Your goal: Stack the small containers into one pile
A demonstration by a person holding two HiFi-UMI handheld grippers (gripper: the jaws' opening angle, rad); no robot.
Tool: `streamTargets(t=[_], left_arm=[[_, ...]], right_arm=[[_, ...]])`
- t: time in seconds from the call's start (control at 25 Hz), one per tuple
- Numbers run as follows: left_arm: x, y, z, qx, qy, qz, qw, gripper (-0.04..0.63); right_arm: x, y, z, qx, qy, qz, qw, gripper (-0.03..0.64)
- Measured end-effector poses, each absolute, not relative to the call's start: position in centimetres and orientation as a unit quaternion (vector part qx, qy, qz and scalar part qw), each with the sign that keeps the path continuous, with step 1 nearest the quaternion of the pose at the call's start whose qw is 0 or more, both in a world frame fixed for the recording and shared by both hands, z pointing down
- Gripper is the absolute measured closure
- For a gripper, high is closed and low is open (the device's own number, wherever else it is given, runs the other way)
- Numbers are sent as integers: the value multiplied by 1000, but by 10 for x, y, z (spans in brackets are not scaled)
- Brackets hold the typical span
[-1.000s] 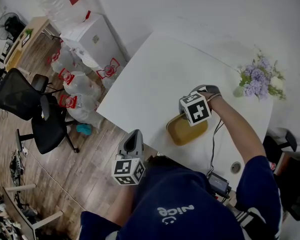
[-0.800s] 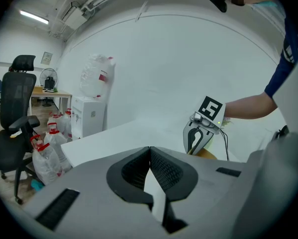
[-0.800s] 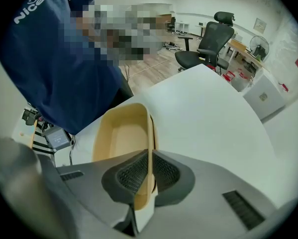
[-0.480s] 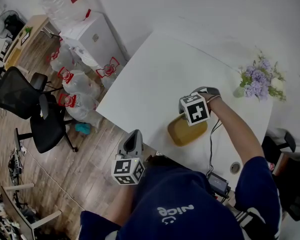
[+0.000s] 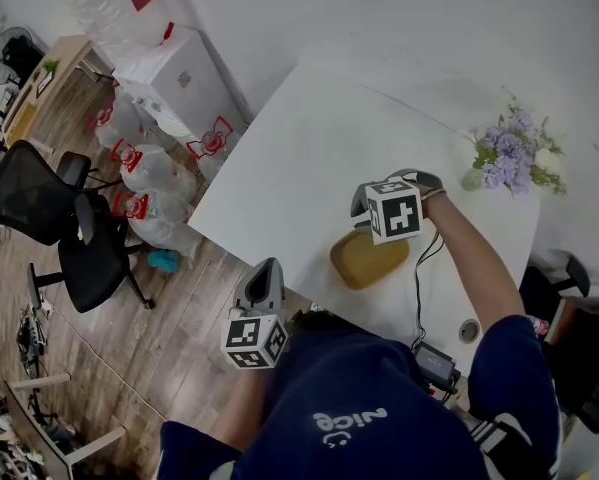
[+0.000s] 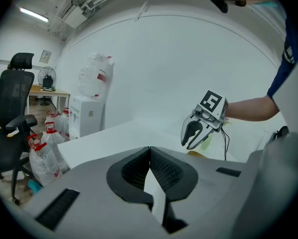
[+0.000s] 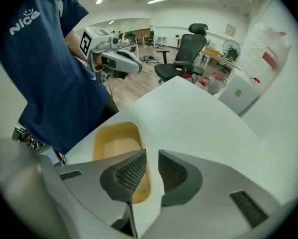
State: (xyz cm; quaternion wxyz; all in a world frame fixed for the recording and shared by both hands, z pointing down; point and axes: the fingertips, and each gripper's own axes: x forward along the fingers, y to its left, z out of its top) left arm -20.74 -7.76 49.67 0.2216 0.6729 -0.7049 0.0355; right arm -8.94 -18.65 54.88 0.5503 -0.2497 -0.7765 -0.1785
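Right now the person is holding the right gripper (image 5: 360, 206) just above the far edge of the yellow container (image 5: 367, 260). The container is sitting on the white tabletop (image 5: 299, 158), close to the near edge and the person's body. The right fingers (image 7: 129, 172) are pointing steeply down and are almost closed, with only a slit between them. They are gripping nothing: the container's rim is showing below that slit, clear of the pads. The left gripper (image 5: 267, 270) is hanging off the tabletop at its near left, with its fingers (image 6: 166, 171) pressed together and empty. No second small container is showing in any view, and I cannot tell whether the yellow one is a single tub or several already nested. To my eye the work is sitting between grasps, or is possibly finished. If another container is waiting out of sight, the next move calls for lifting the right gripper clear and opening its fingers wide. It would then pinch that container by its wall and bring it squarely over the yellow one so it drops in without tipping.
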Motion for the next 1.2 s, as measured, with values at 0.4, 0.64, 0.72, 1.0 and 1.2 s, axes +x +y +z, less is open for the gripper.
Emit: streamTargets(t=[0.4, 0.64, 0.72, 1.0, 1.2], left_arm=[[-194, -91, 475, 703, -683, 14, 199, 577], [-175, -105, 453, 739, -652, 3, 168, 577], [-167, -109, 444, 752, -641, 2, 154, 577], [-134, -126, 419, 792, -600, -1, 112, 577], [-113, -131, 418, 811, -576, 1, 107, 577]], right_arm=[[-80, -201, 484, -66, -909, -107, 397, 558], [-56, -204, 441, 87, -940, -120, 308, 558], [-45, -200, 430, 133, -944, -108, 281, 558], [0, -184, 413, 296, -934, -51, 193, 558], [33, -174, 427, 409, -900, 2, 152, 558]])
